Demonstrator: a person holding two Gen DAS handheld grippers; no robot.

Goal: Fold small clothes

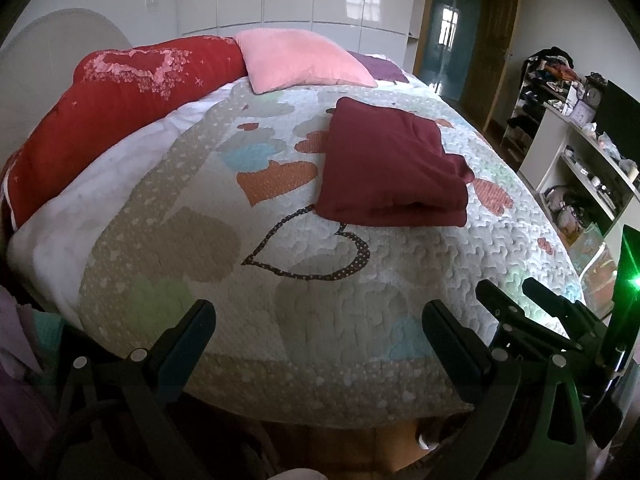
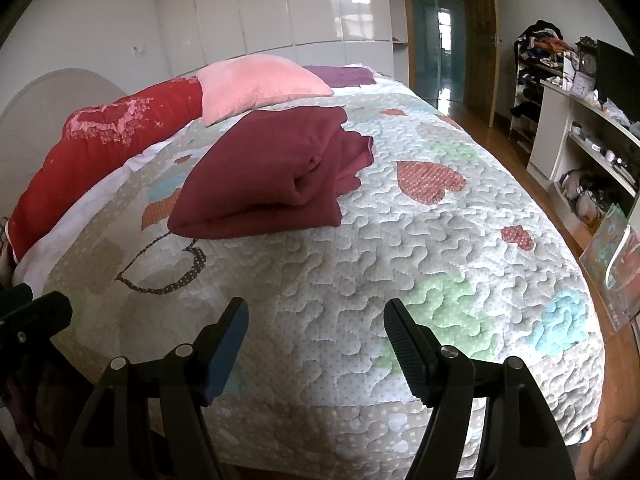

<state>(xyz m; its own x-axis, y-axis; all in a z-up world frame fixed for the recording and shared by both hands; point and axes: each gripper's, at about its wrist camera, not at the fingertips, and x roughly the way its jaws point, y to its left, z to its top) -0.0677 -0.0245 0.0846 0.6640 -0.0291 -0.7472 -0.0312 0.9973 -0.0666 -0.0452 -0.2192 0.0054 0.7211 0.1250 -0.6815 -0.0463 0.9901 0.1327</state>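
A dark red garment (image 1: 394, 166) lies folded in a thick rectangle on the heart-patterned quilt (image 1: 280, 280) of the bed. It also shows in the right wrist view (image 2: 276, 172). My left gripper (image 1: 320, 320) is open and empty, held above the near edge of the bed, well short of the garment. My right gripper (image 2: 316, 318) is open and empty, also over the near edge, to the right of the left one. The right gripper (image 1: 516, 294) shows at the lower right of the left wrist view.
A red bolster (image 1: 120, 100) and a pink pillow (image 1: 300, 62) lie at the head of the bed. A purple cloth (image 2: 340, 75) lies behind the pillow. White shelves (image 2: 592, 148) with clutter stand along the right wall. A wooden floor (image 2: 480, 120) runs beside the bed.
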